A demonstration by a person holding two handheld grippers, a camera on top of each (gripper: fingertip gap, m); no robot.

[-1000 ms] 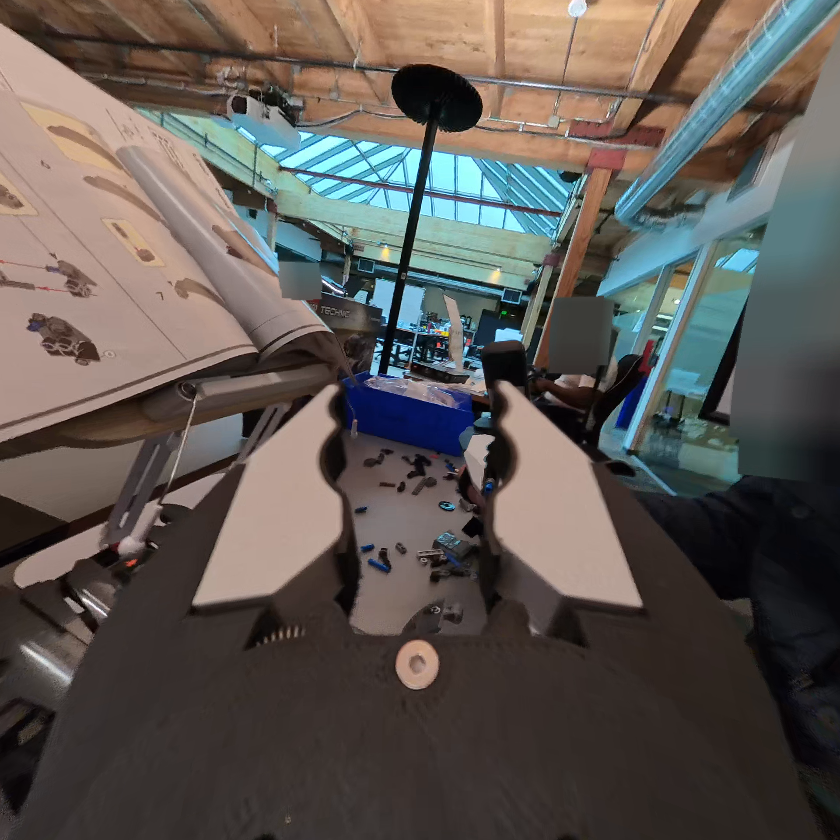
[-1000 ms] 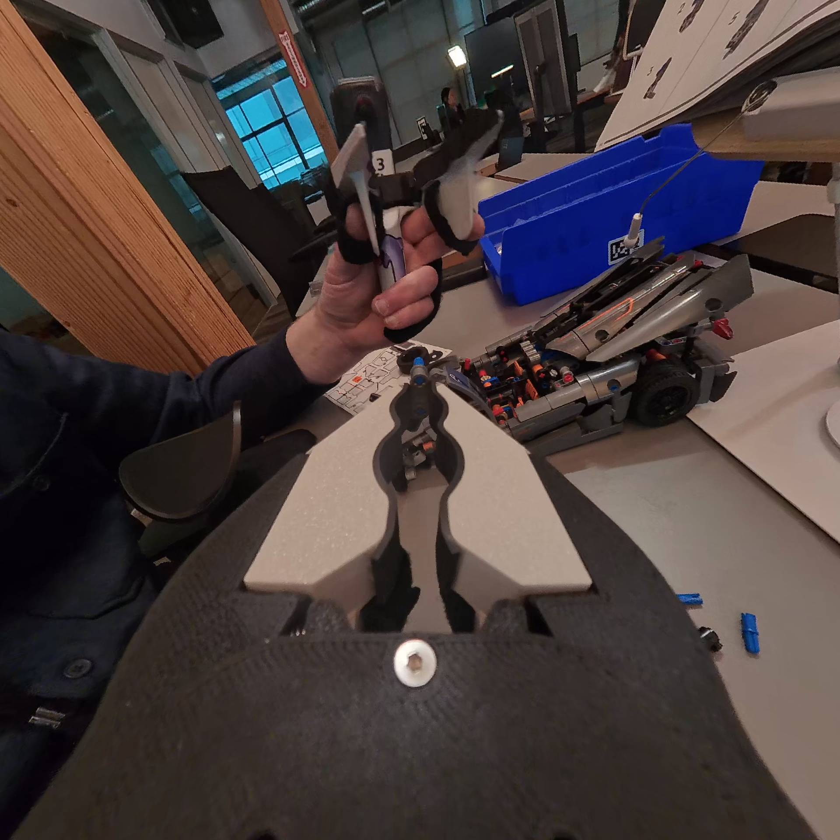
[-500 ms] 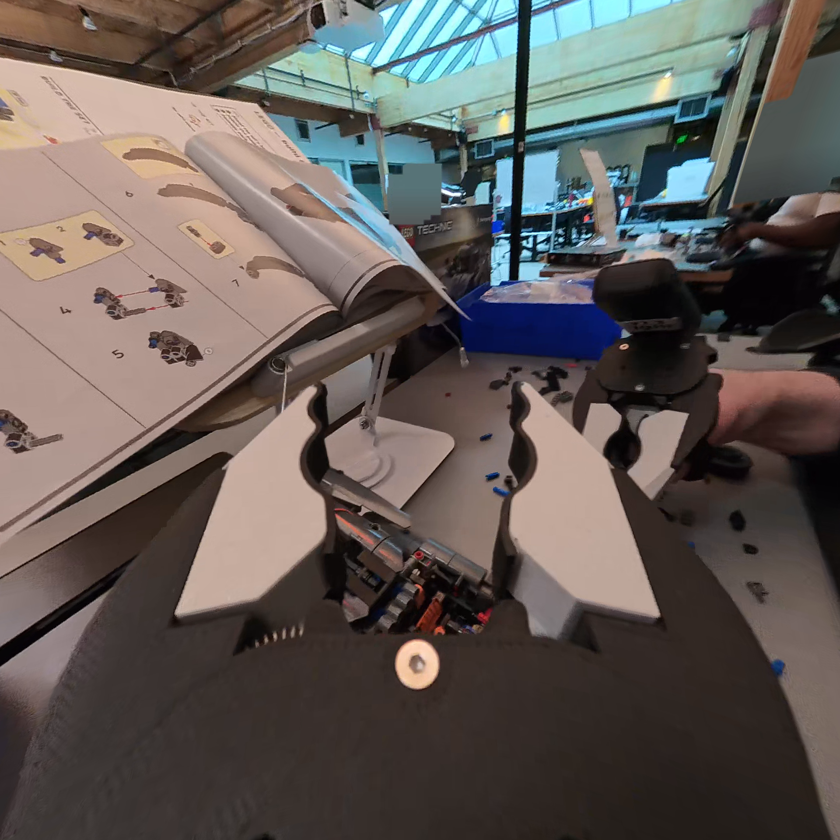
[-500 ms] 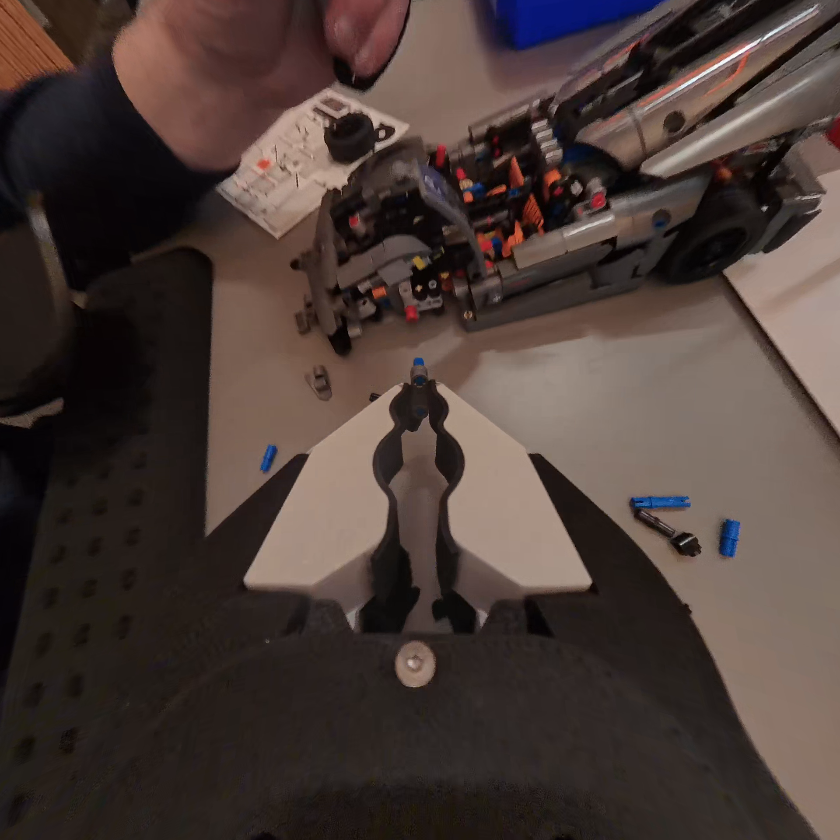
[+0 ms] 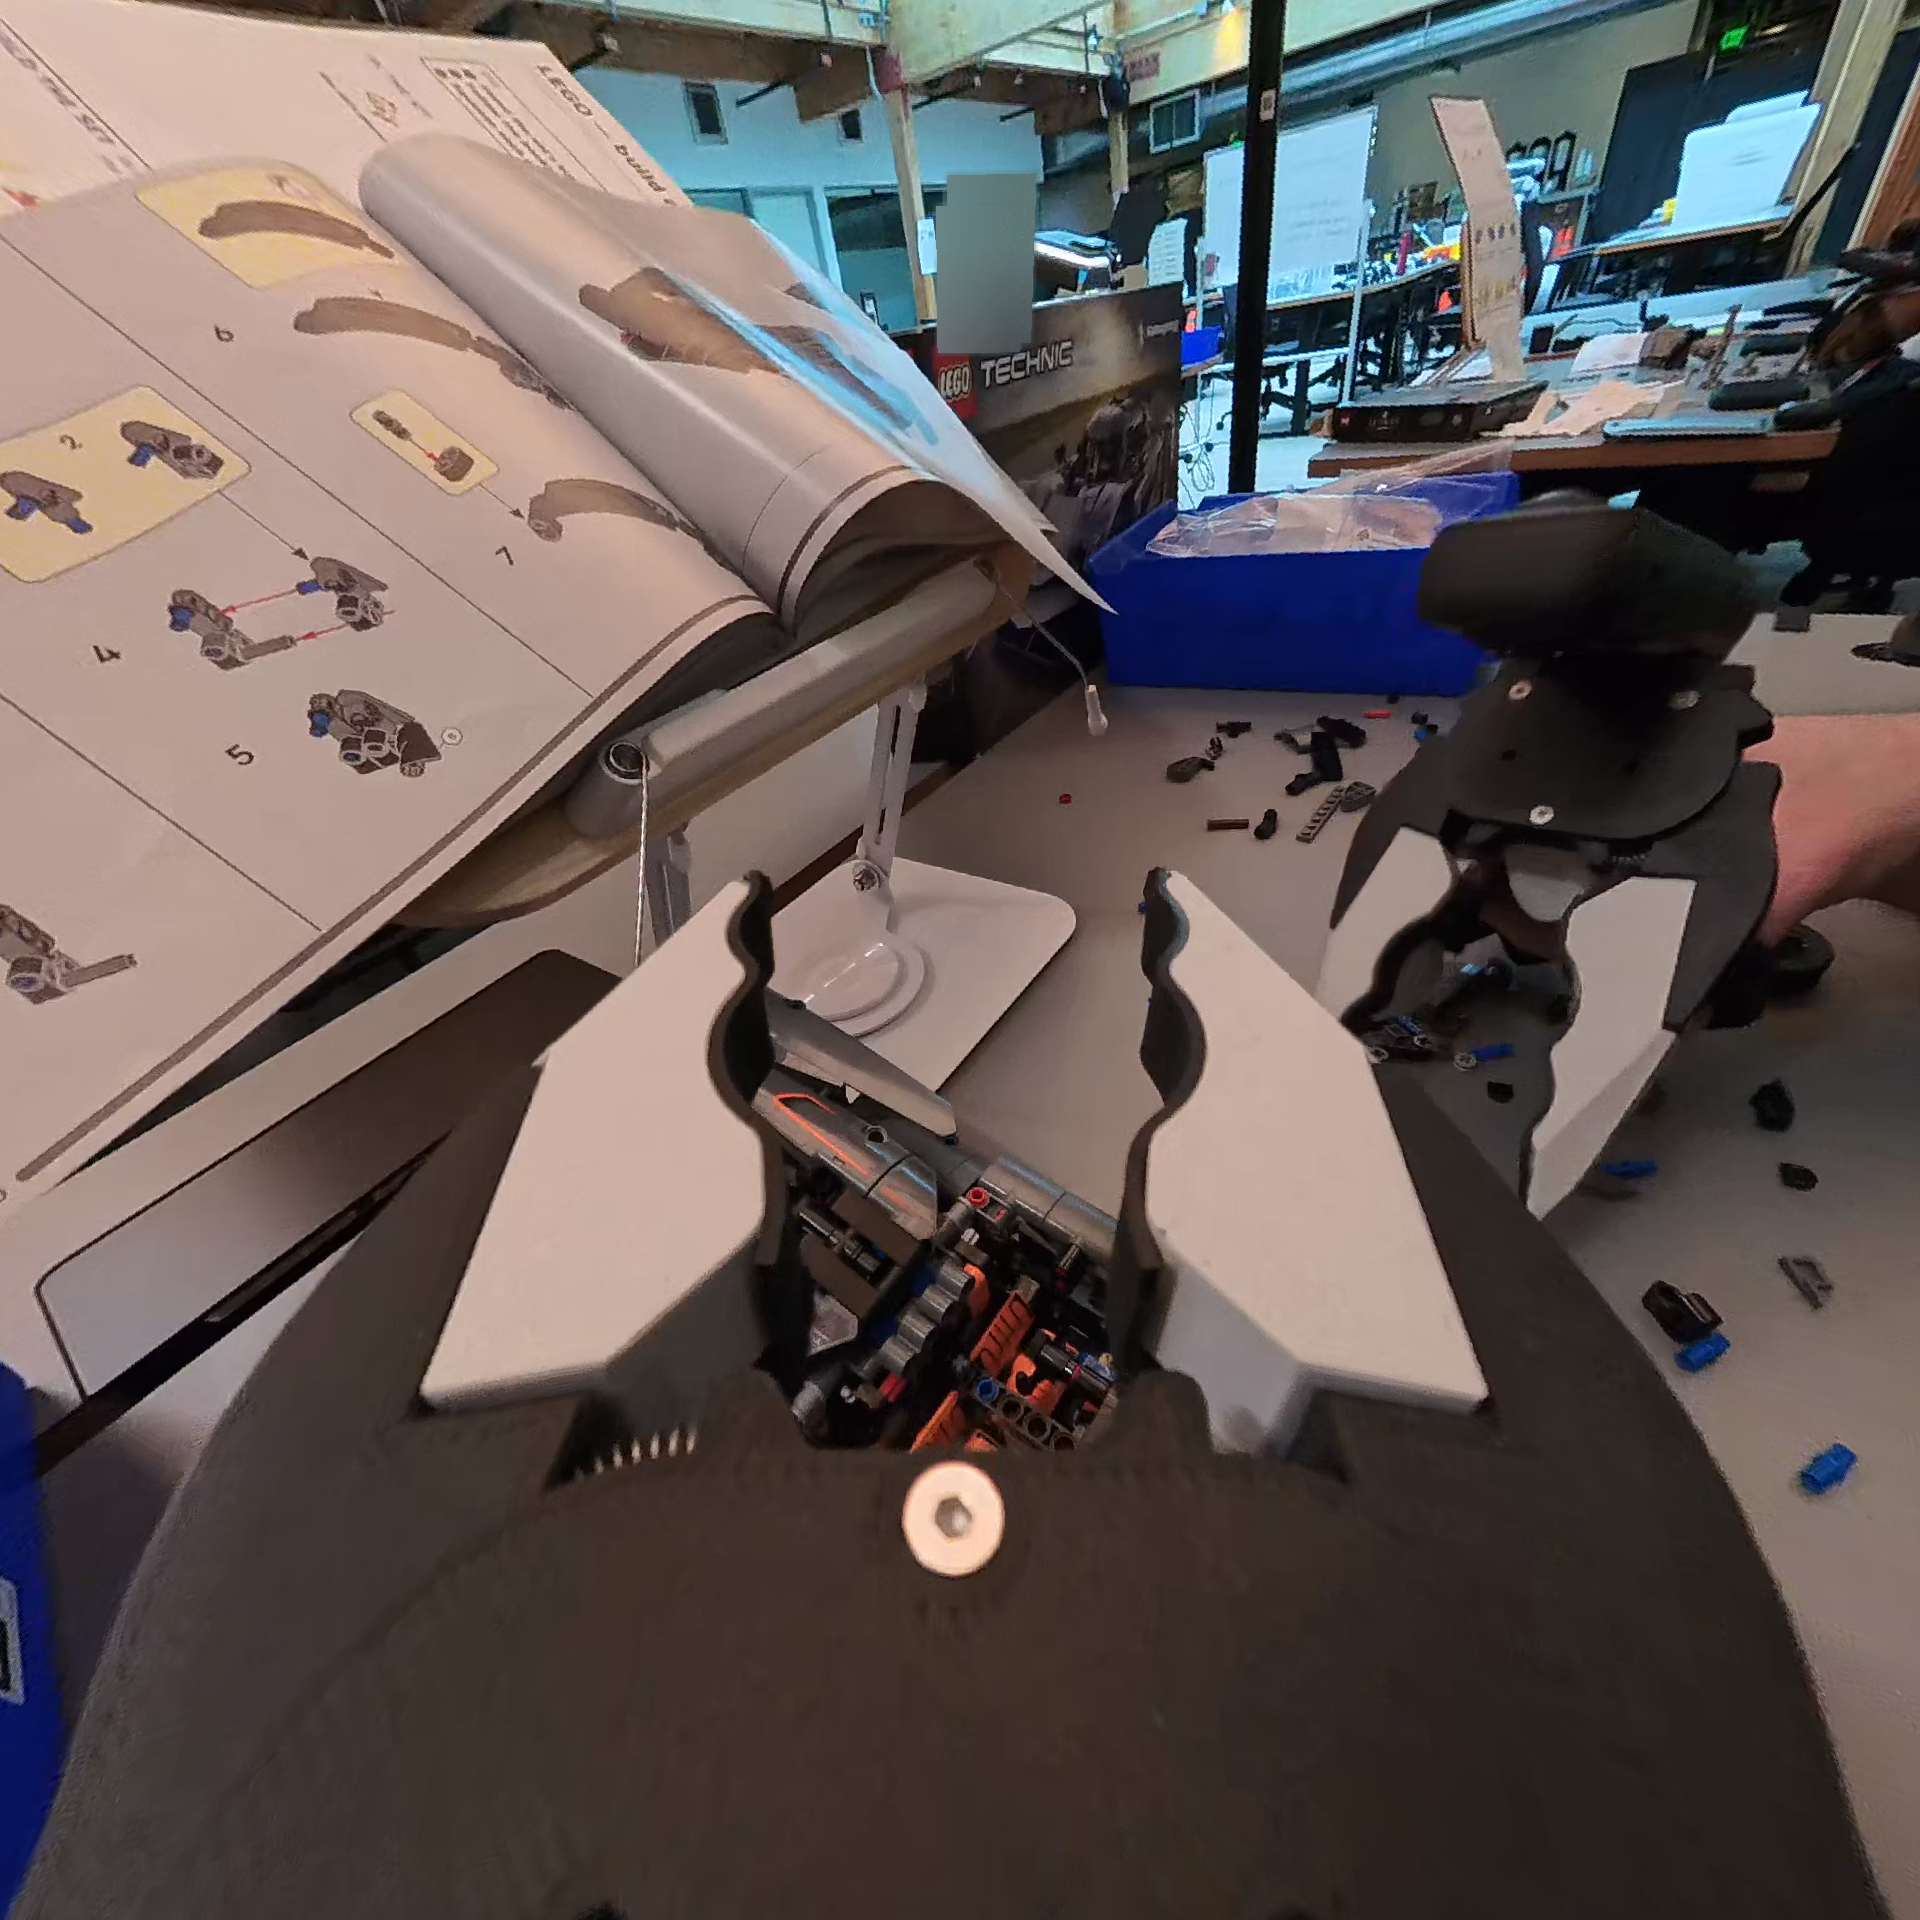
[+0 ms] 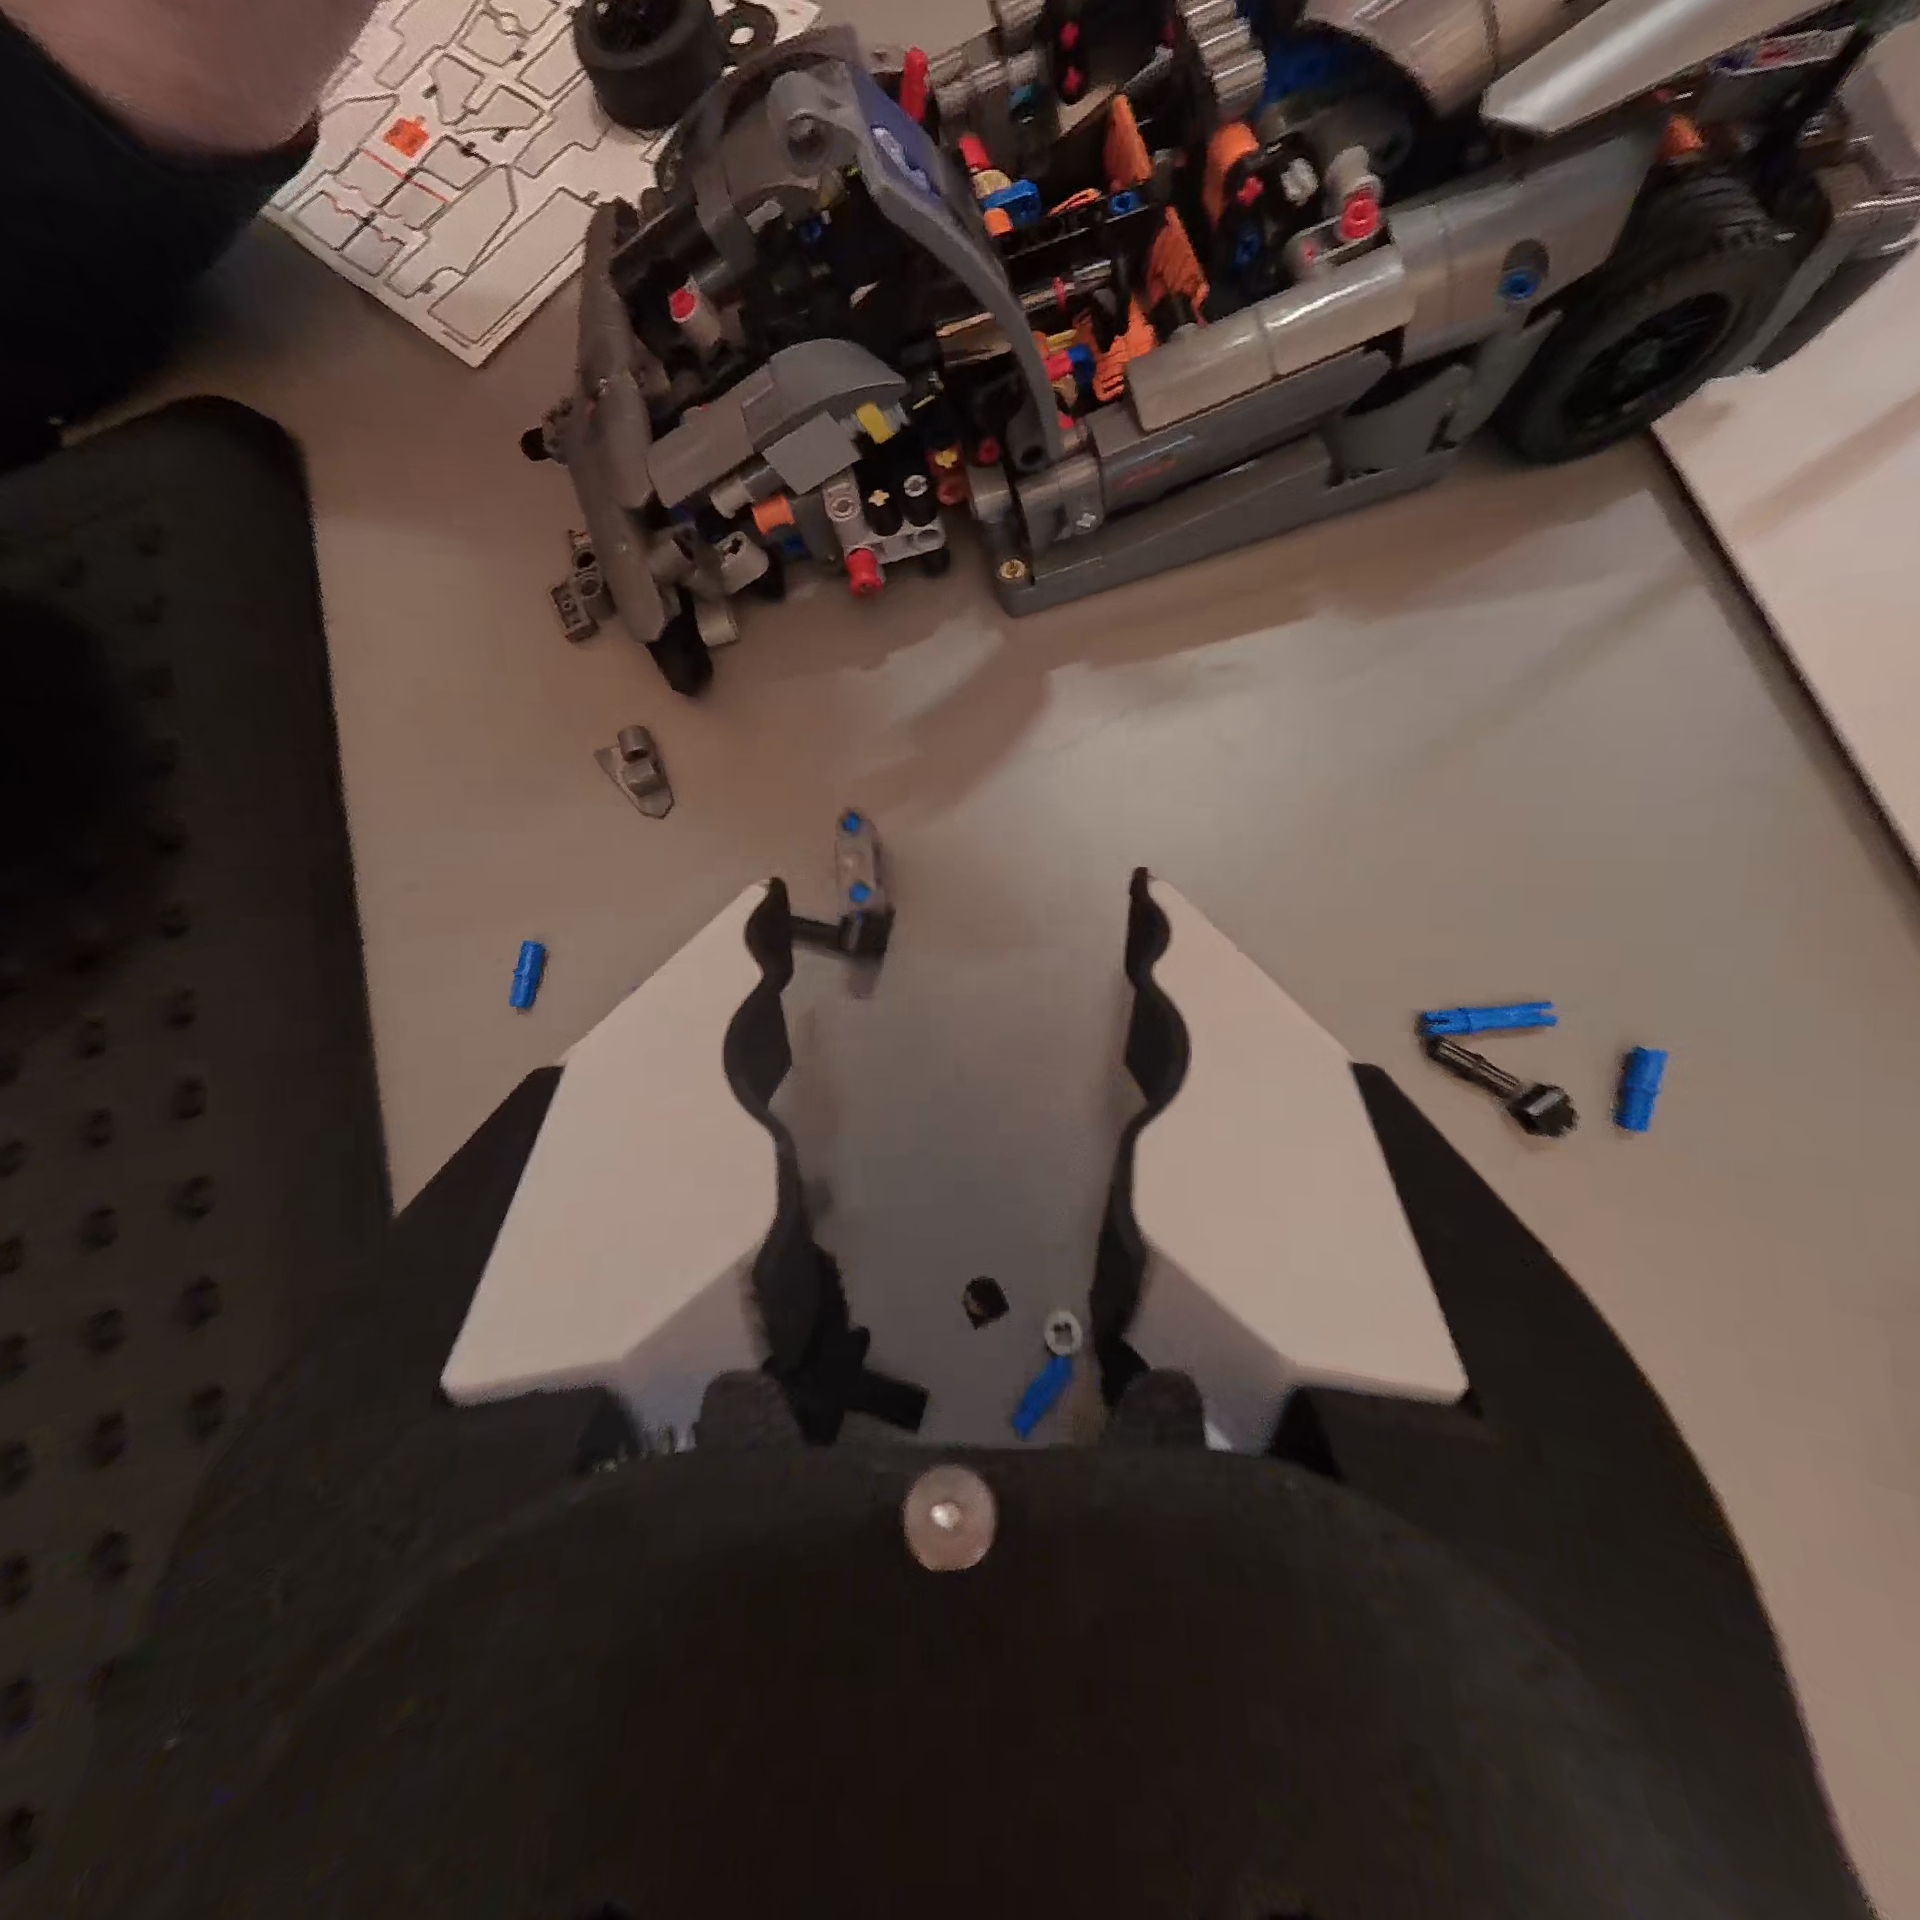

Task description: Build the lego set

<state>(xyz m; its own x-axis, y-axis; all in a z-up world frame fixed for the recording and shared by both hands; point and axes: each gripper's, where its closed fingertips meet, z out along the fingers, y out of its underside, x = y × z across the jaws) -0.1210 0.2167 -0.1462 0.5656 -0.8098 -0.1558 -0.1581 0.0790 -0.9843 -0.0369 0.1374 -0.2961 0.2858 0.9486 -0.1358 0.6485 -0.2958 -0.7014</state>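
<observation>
The part-built grey Lego car [image 6: 1143, 312], with orange, red and blue inner parts, stands on the table at the top of the right wrist view. My right gripper [image 6: 956, 883] is open and empty just above the table in front of it. A small grey piece with blue pins [image 6: 860, 883] lies by its left fingertip. In the left wrist view my left gripper [image 5: 956, 883] is open and empty, held over the car [image 5: 935, 1247], which shows between its fingers. The right gripper [image 5: 1449, 1081] shows there too, pointing down.
An open instruction booklet [image 5: 312, 520] rests on a white stand [image 5: 935, 935] at left. A blue bin [image 5: 1278, 613] stands behind. Loose blue pins [image 6: 1640, 1086], a black axle [image 6: 1496, 1086], a grey bit [image 6: 636, 767], a sticker sheet [image 6: 436, 208] and a loose wheel [image 6: 649, 52] lie on the table [image 6: 1351, 779]. Across from one pair of fingers to the other is roughly 20 centimeters.
My right gripper has come down to the table and opened, letting go of the small grey piece with blue pins. My left gripper has swung down over the car, still open.
</observation>
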